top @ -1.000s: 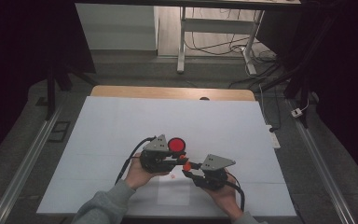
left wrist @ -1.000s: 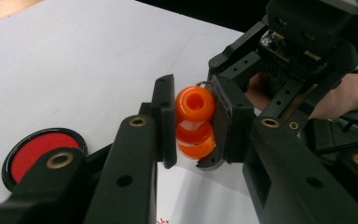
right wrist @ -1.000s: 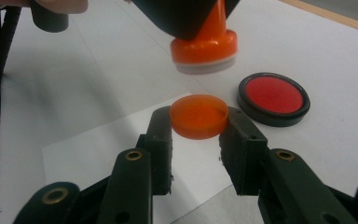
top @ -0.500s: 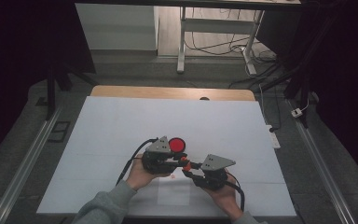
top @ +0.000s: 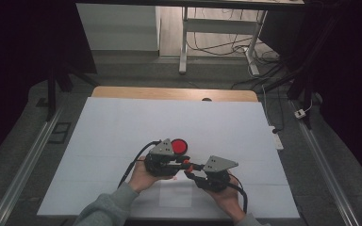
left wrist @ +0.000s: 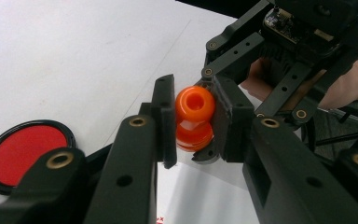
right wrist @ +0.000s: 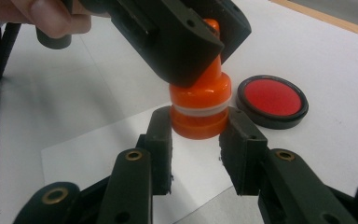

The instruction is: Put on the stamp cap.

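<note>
Orange stamp sits upright on a white paper sheet, near-centre of the table, between both hands. Left gripper pinches its knob handle up top; right gripper pinches the wider base, w/ a pale ring showing between the two orange halves. Looks like light, stiff, smooth plastic, prob. slippery, so grip the base flat-on and the knob at its waist. Red ink pad in a black rim lies just beside it on the far side, clear of both. Cables trail toward the near edge; nothing blocks.
</note>
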Tool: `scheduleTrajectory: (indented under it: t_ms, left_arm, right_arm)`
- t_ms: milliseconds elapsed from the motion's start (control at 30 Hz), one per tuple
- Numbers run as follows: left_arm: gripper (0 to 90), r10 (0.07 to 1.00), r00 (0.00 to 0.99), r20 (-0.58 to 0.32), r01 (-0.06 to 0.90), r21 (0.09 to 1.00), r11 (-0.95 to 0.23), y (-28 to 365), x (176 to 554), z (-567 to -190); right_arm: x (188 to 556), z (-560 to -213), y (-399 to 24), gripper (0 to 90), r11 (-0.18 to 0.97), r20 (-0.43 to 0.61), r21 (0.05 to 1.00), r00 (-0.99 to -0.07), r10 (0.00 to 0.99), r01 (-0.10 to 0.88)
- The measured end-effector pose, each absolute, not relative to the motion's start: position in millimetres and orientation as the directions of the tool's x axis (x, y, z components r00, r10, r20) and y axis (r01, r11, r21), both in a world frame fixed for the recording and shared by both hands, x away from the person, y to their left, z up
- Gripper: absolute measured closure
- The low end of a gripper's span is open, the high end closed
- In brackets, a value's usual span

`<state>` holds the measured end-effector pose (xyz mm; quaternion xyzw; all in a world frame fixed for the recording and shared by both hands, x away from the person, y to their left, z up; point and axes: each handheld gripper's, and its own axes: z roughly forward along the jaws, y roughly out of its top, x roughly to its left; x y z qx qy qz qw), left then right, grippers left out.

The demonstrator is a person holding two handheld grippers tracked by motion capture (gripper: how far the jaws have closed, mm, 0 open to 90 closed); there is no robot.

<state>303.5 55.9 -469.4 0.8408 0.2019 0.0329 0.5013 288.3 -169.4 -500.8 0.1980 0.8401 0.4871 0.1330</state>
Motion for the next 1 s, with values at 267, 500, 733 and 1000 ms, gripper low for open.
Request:
scheduleTrajectory:
  t_ms: [267, 500, 733, 1000]
  left_arm:
    - [71.9, 0.372, 0.917, -0.145, 0.306, 0.855, -0.420, 55.1, 303.4, -470.1]
    - [71.9, 0.369, 0.918, -0.147, 0.307, 0.853, -0.422, 54.7, 303.4, -470.7]
    - [71.9, 0.370, 0.917, -0.150, 0.310, 0.851, -0.424, 53.6, 303.3, -472.0]
    - [71.9, 0.368, 0.917, -0.157, 0.314, 0.852, -0.419, 54.2, 304.3, -472.8]
  right_arm:
    - [288.1, -500.7, -169.4, 64.8, 0.445, -0.030, 0.872, -0.886, 0.463, 0.203]
    - [288.0, -500.7, -169.4, 64.8, 0.445, -0.030, 0.872, -0.885, 0.464, 0.203]
    - [288.0, -500.4, -169.8, 64.8, 0.444, -0.032, 0.873, -0.884, 0.466, 0.202]
    - [287.7, -500.5, -169.6, 64.9, 0.445, -0.040, 0.873, -0.881, 0.471, 0.198]
